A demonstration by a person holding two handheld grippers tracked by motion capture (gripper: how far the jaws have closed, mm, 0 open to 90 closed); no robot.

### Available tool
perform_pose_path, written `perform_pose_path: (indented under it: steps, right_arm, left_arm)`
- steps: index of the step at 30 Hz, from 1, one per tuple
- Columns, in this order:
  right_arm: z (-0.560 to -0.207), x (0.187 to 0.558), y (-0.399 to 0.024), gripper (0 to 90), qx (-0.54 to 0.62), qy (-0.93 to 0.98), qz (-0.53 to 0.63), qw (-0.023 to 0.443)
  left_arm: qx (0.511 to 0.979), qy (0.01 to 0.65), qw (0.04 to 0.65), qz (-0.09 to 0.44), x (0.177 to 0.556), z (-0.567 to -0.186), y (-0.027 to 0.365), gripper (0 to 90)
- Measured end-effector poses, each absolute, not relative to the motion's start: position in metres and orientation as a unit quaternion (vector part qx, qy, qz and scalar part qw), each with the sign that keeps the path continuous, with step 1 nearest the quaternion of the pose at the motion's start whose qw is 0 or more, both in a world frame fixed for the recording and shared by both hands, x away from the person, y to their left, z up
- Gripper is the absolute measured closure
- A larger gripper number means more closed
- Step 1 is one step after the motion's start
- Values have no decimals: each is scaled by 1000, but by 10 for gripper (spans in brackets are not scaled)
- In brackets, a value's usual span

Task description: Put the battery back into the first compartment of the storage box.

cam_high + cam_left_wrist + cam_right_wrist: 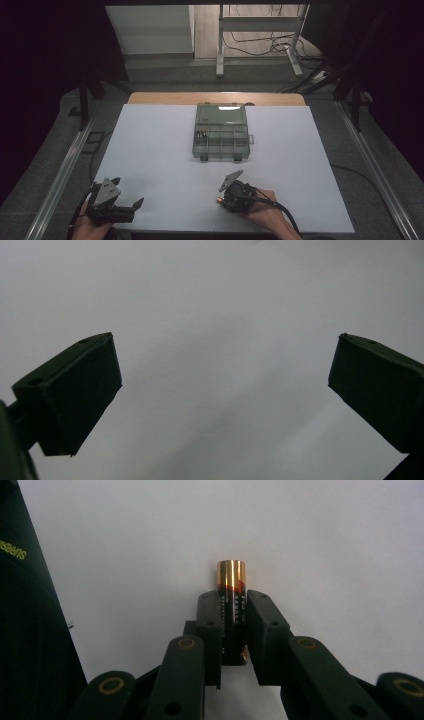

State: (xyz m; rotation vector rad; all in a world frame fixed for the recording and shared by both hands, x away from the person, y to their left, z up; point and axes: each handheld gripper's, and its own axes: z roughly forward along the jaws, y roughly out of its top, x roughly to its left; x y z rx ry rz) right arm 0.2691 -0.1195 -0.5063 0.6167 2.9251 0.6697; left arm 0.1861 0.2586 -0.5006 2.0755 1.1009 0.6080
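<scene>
My right gripper (231,600) is shut on a black and copper battery (231,577), whose copper end sticks out past the fingertips above the white table sheet (325,545). From the high view, that right gripper (223,199) sits low at the front centre of the table, with the battery's copper tip (219,201) pointing left. My left gripper (127,192) rests at the front left corner in a hand. Its jaws stand wide apart with nothing between them, and the left gripper (225,380) faces bare white sheet.
A clear plastic organizer box (221,120) with its lid open lies at the middle back of the white sheet (150,150). One of its left compartments holds small dark items (201,134). Metal rails run along both table sides. A table frame and cables stand on the floor beyond.
</scene>
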Motion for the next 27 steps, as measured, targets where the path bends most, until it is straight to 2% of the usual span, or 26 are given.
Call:
perform_pose_path:
  steps: [8,27]
  right_arm:
    - [-496,275,-128,763,223,940,256,31]
    - [-484,284,-134,763,244,925,287,50]
  left_arm:
    - [802,424,349,234,186,-501,258,13]
    - [801,426,351,232,187,-501,260,13]
